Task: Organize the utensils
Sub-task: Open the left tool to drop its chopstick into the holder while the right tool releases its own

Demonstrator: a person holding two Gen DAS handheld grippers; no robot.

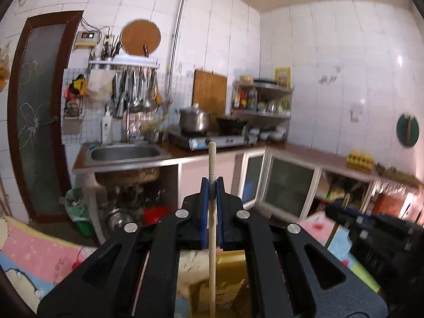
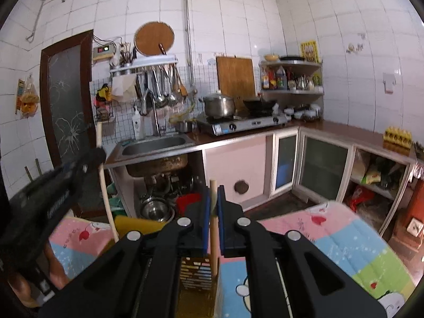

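The left gripper [image 1: 212, 182] has its jaws clamped on an upright wooden chopstick [image 1: 212, 159]. The right gripper [image 2: 214, 193] has its jaws pinching a second chopstick [image 2: 213, 228] above a yellow slotted holder [image 2: 197, 273] on the patterned surface [image 2: 331, 235]. Open floor lies ahead of it. No writing is legible.

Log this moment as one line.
left tool: shut on pale wooden chopstick | right tool: shut on second pale wooden chopstick

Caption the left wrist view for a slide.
Left tool shut on a wooden chopstick, raised toward the kitchen sink.
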